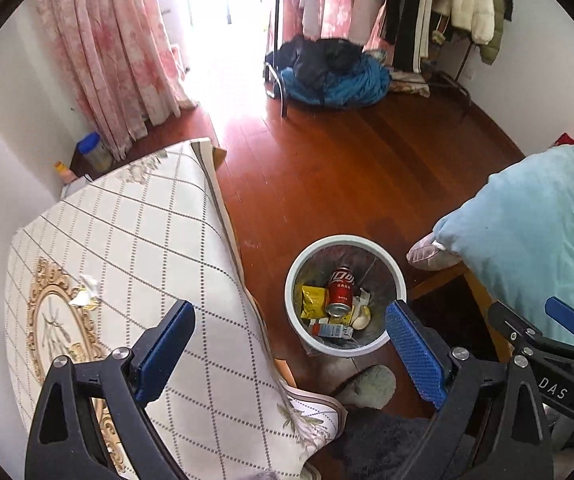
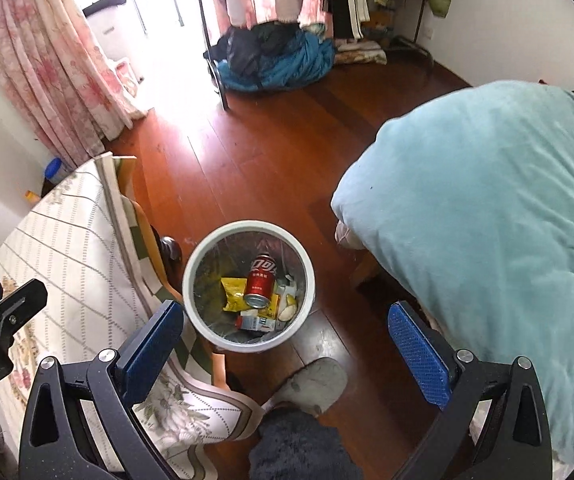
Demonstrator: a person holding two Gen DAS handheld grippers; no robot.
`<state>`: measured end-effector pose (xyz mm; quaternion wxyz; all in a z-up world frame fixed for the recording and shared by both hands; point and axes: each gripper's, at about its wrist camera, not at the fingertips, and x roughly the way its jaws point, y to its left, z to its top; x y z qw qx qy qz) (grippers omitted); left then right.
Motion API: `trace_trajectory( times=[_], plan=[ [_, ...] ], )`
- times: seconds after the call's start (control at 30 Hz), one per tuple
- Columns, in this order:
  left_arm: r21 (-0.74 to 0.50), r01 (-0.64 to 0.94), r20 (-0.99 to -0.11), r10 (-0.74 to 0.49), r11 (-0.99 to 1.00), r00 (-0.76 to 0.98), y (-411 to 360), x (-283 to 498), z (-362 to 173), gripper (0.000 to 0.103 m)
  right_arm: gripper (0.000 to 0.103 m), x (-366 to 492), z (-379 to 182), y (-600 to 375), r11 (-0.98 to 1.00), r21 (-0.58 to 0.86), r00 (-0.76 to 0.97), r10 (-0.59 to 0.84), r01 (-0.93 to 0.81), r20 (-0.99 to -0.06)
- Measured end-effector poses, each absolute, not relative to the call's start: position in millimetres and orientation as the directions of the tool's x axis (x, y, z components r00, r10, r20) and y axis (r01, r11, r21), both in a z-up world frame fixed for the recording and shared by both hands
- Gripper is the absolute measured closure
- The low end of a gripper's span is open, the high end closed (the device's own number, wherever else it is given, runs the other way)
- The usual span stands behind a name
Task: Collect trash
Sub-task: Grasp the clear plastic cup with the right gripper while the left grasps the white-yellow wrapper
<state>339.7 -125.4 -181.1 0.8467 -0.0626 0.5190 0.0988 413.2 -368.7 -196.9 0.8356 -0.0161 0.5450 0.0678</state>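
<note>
Left wrist view: your left gripper (image 1: 291, 352) is spread, empty.
Right wrist view: your right gripper (image 2: 287, 354) is spread, empty.
Bin (image 1: 397, 276): lower centre, holding a can (image 1: 341, 290).
Wrapper (image 1: 85, 294): on the table (image 1: 135, 220), lower left.

The red can (image 1: 341, 291) lying in the white trash bin (image 1: 398, 276) carries large white Chinese characters across its side, with a smaller white line beneath that is too small to read. In the left wrist view, the black body of the right gripper (image 1: 558, 372) bears the white letters "DAS" near its edge. The small carton (image 2: 256, 323) in the bin shows print too blurred to make out
</note>
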Motion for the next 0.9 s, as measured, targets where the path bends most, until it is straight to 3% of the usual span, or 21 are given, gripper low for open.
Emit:
trace_trajectory(
  times=[0.2,0.4,0.73,0.9],
  plan=[
    [-0.016,-0.254,-0.862,0.116,0.967,0.494,-117.1,314.2,-150.9,0.006,0.0,386.6,-154.8,-367.5,0.988,0.086,0.449,0.135,-0.128,-0.883],
    [-0.014,-0.396,-0.87,0.183,0.918,0.457,-61.5,274.8,-152.4,0.006,0.0,366.0,-135.3,-337.5,0.967,0.183,0.438,0.244,-0.177,-0.865],
    [0.168,-0.655,-0.939,0.322,0.737,0.123,71.3,151.2,-273.5,0.006,0.0,323.0,-220.3,-178.8,0.858,0.297,0.163,0.393,-0.42,-0.905],
    [0.183,-0.701,-0.96,0.28,0.69,0.025,103.2,117.3,-322.9,0.006,0.015,306.7,-269.6,-109.0,0.817,0.325,0.061,0.399,-0.476,-0.915]
  ],
)
